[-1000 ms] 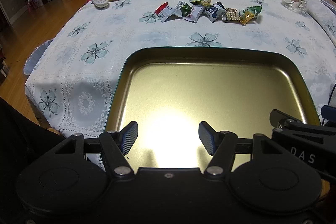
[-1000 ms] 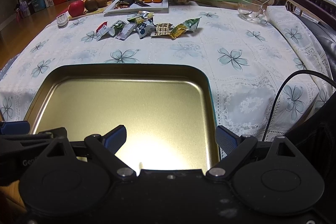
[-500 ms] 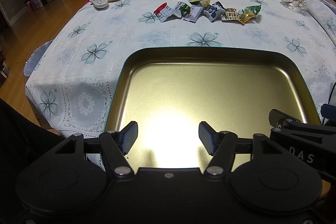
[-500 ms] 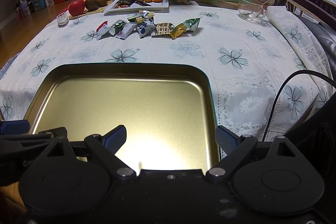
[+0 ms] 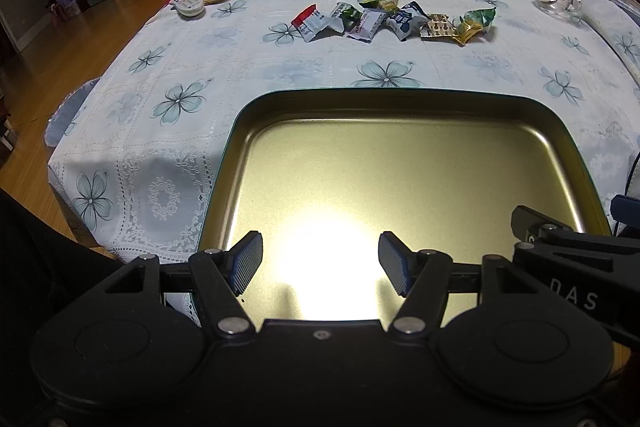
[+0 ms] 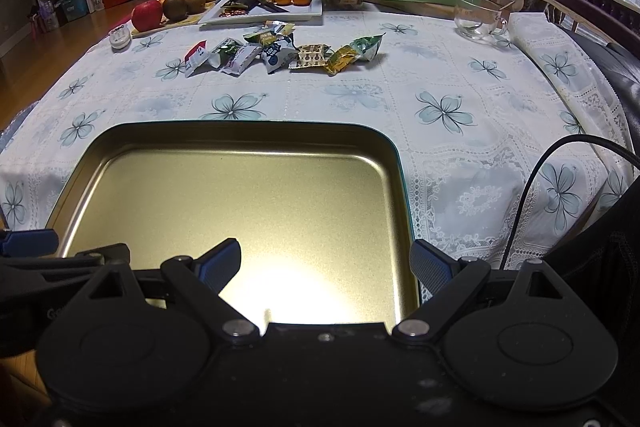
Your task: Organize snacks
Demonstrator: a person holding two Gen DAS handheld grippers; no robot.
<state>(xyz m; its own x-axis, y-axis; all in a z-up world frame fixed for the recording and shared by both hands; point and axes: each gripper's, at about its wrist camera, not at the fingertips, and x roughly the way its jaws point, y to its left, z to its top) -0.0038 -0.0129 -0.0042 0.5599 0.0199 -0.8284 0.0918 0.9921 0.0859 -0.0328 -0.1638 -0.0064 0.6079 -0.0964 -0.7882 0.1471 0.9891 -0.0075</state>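
Crinkled foil and plastic snack packets (image 5: 394, 21) lie in a loose row on the desk (image 5: 256, 75), well ahead of both hand-held grippers and beyond the far rim of the gold metal tray (image 5: 400, 94). The row runs left to right across the view. The packets look light, soft and slippery; a pinch on a sealed end flap should hold best. The left hand-held gripper (image 5: 320, 265) and right hand-held gripper (image 6: 325, 265) hang over the tray, jaws spread, holding nothing.
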